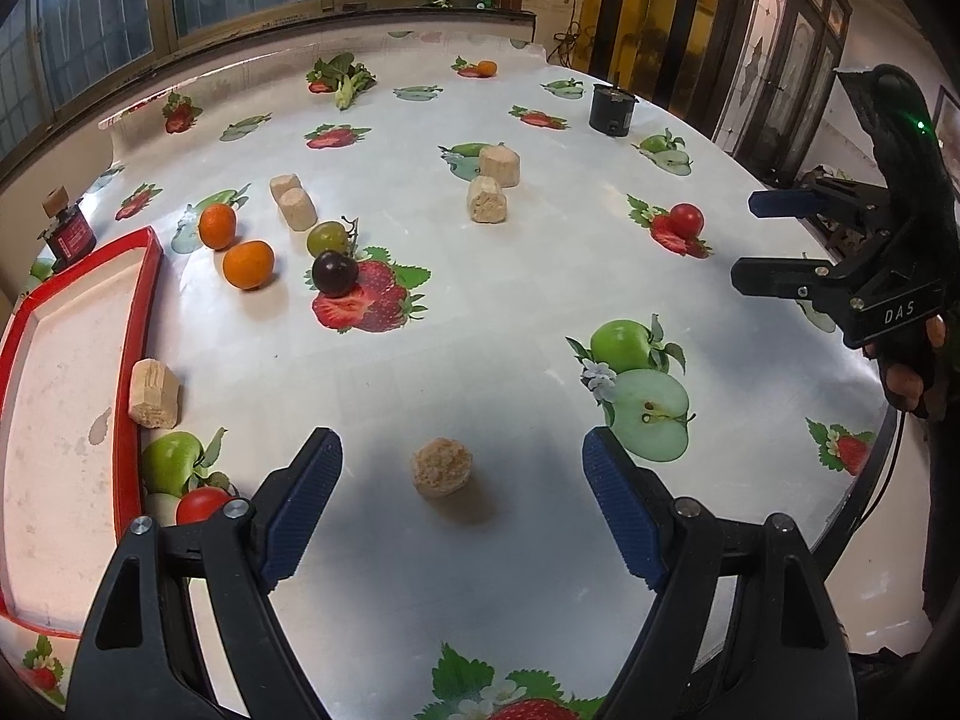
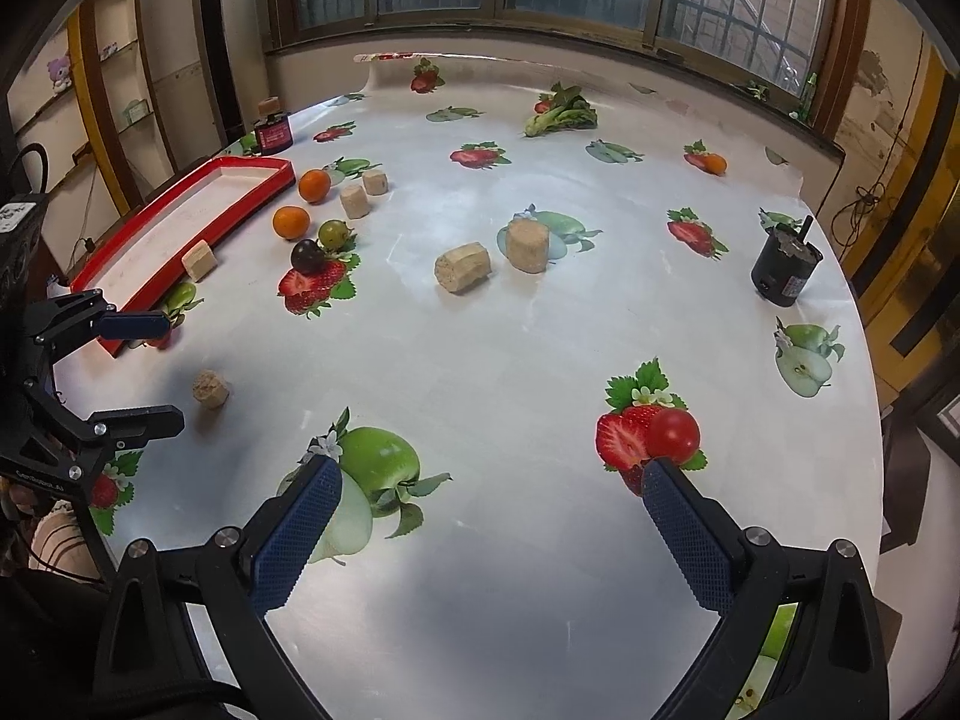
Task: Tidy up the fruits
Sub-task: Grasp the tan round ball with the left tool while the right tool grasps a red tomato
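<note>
Two oranges (image 1: 248, 264) (image 1: 216, 226), a dark plum (image 1: 334, 273) and a green grape-like fruit (image 1: 327, 238) lie together beside the red-rimmed tray (image 1: 139, 300). A red tomato (image 1: 686, 219) sits at the right, and shows in the right wrist view (image 2: 673, 435). A second red tomato (image 1: 201, 504) lies by the tray near my left finger. A small orange (image 1: 486, 67) lies far back. My left gripper (image 1: 462, 468) is open, a tan cork-like block (image 1: 441, 466) between its fingers' line. My right gripper (image 2: 489, 495) is open and empty, just before the tomato.
Several tan cork-like blocks (image 1: 498, 164) (image 1: 155, 393) are scattered on the fruit-print tablecloth. A leafy green (image 1: 345, 78) lies at the back. A black cylinder (image 1: 611, 108) stands back right, a dark jar (image 1: 67, 227) at the left beyond the tray.
</note>
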`<move>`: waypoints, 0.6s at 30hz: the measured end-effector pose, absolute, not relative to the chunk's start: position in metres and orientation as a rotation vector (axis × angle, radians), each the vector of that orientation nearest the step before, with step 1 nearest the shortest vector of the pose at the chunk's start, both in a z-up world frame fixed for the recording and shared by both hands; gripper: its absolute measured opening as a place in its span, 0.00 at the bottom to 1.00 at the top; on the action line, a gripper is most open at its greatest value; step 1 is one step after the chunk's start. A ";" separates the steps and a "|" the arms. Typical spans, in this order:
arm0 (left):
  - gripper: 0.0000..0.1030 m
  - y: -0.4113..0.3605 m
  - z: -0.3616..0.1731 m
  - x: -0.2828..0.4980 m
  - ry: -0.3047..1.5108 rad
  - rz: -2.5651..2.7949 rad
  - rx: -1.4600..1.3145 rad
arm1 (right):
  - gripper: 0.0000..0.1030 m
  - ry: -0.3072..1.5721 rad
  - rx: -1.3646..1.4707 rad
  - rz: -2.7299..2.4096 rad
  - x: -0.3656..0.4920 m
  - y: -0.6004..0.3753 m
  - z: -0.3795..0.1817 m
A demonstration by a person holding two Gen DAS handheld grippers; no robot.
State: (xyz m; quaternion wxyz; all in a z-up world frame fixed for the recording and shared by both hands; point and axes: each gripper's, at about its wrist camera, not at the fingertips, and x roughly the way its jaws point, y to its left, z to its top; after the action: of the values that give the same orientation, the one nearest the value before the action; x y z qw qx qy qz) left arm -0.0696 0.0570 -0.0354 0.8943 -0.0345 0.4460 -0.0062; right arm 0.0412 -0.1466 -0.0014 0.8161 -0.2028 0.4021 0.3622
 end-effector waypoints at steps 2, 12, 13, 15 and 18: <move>0.80 0.059 -0.037 -0.068 0.930 -0.013 -0.076 | 0.98 0.862 -0.423 0.763 0.046 -0.150 -0.002; 0.80 0.062 -0.042 -0.063 0.946 -0.021 -0.083 | 0.98 0.891 -0.382 0.723 0.070 -0.166 -0.007; 0.80 0.062 -0.044 -0.062 0.953 -0.022 -0.087 | 0.98 0.896 -0.378 0.717 0.073 -0.167 -0.008; 0.80 0.064 -0.046 -0.060 0.962 -0.030 -0.099 | 0.98 0.901 -0.363 0.703 0.080 -0.170 -0.010; 0.80 0.065 -0.051 -0.058 0.976 -0.034 -0.109 | 0.95 0.914 -0.342 0.671 0.093 -0.176 -0.016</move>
State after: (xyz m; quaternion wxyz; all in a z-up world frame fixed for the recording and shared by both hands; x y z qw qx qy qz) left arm -0.0579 0.0653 -0.0511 0.8817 -0.0524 0.4687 -0.0163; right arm 0.0930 -0.1758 -0.0163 0.8297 -0.1612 0.4308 0.3163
